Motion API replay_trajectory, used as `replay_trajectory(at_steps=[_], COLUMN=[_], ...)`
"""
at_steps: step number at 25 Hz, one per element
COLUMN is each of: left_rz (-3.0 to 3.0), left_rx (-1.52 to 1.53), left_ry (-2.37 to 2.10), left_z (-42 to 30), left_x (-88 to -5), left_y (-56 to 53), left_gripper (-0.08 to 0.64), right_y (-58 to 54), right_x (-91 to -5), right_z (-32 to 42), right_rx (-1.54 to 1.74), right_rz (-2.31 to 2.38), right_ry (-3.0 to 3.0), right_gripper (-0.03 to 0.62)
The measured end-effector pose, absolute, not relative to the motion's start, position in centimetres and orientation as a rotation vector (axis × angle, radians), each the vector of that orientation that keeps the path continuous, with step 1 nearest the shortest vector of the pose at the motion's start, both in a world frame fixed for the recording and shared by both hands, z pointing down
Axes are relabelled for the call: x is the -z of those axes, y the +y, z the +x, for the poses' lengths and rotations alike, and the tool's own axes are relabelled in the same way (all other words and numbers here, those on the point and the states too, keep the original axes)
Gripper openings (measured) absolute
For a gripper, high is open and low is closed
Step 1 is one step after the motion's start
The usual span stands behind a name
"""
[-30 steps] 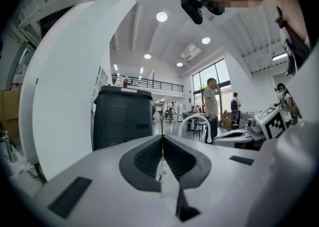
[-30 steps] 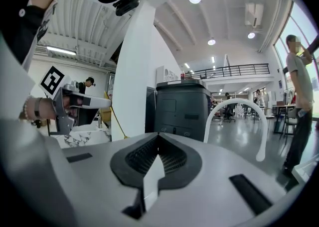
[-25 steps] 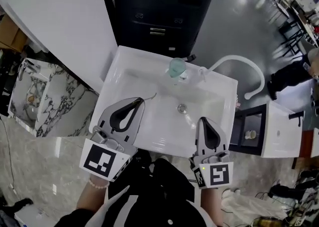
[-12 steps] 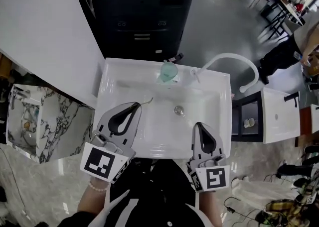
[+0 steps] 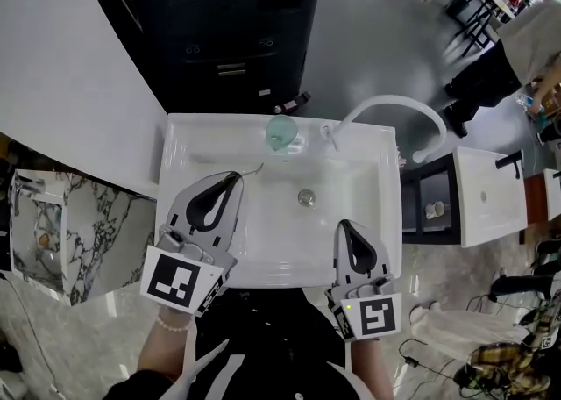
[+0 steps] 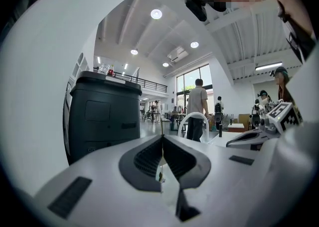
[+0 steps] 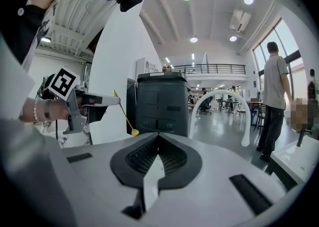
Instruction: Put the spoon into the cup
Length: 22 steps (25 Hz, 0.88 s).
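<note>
Spoon held over the sink, cup waiting on the far ledge

A tall black cabinet (image 5: 228,30) stands at the far side. Against its near face sits a white sink (image 5: 188,148), which serves as the counter here, with its drain (image 5: 306,198) in the middle of the basin. A white arched faucet (image 5: 399,104) rises from the far right of the ledge and curves out past the right edge.

The left gripper (image 5: 235,175) hovers over the left part of the basin and points toward the far side. Its jaws are clenched on the thin handle of the spoon (image 5: 254,168). The right gripper view shows the spoon (image 7: 124,114) as yellow, slanting down from those jaw tips with its bowl at the lower end. The right gripper (image 5: 344,225) is over the near right part of the basin, its jaws pressed together with nothing between them.

The cup (image 5: 282,131), pale green and see-through, stands upright on the far ledge, just left of the faucet's base. The spoon's tip is over the basin, near the cup but clearly apart from it
</note>
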<state>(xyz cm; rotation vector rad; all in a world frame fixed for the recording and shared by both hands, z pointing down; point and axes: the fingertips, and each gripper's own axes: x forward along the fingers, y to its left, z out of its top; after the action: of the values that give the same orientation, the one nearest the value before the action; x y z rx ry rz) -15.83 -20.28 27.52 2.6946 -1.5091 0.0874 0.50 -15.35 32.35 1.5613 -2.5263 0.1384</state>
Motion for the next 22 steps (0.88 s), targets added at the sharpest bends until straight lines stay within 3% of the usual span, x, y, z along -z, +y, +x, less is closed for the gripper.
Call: replay_trajectory(at_steps=[22], left_rz=[2.753], left_rx=[-0.243], left_ry=[-1.467], left_z=[-11.1], left_x=[-32.4], left_y=[-29.8], left_gripper=[0.006], right_y=[-18.6], right_x=[-35.2], right_z=[5.0], right_rx=[-0.251], right_rz=[1.598], right_ry=[-2.434], right_gripper=[0.0])
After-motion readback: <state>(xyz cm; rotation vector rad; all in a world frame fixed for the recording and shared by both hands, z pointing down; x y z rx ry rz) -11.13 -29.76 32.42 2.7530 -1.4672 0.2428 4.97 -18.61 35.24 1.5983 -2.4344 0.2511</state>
